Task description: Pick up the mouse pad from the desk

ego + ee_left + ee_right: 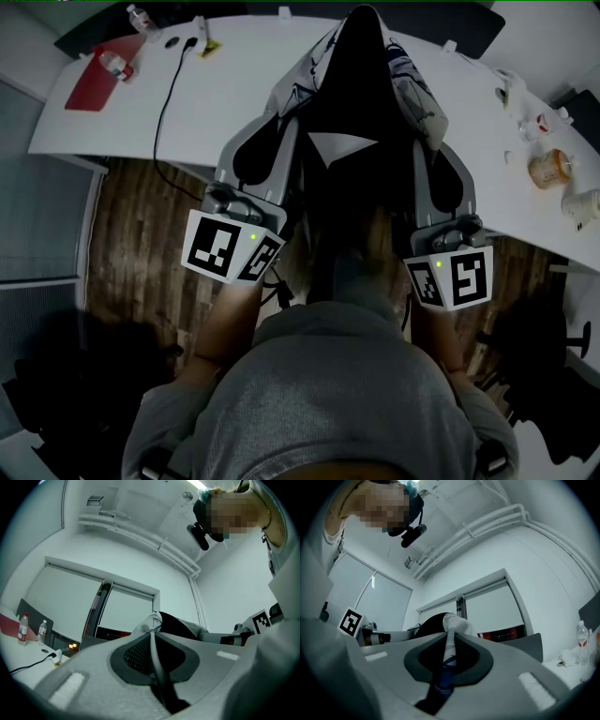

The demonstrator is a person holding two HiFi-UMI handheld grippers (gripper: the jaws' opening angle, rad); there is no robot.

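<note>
In the head view the mouse pad (356,84) hangs lifted over the white desk's front edge, its black underside towards me and its white patterned face showing along both sides. My left gripper (272,141) is shut on the pad's left edge, and my right gripper (433,159) is shut on its right edge. The left gripper view shows the thin pad edge (157,667) pinched between the jaws of the left gripper (152,641), with the pad (171,623) curling beyond. The right gripper view shows the right gripper (449,641) clamping the white and blue patterned edge (450,658).
The white desk (234,112) carries a red folder (94,80), small bottles (141,17), a black cable (169,94) and, at the right, an orange-lidded jar (548,169) with other small items. Wooden floor (141,244) lies below the desk edge. A dark chair (469,28) stands behind.
</note>
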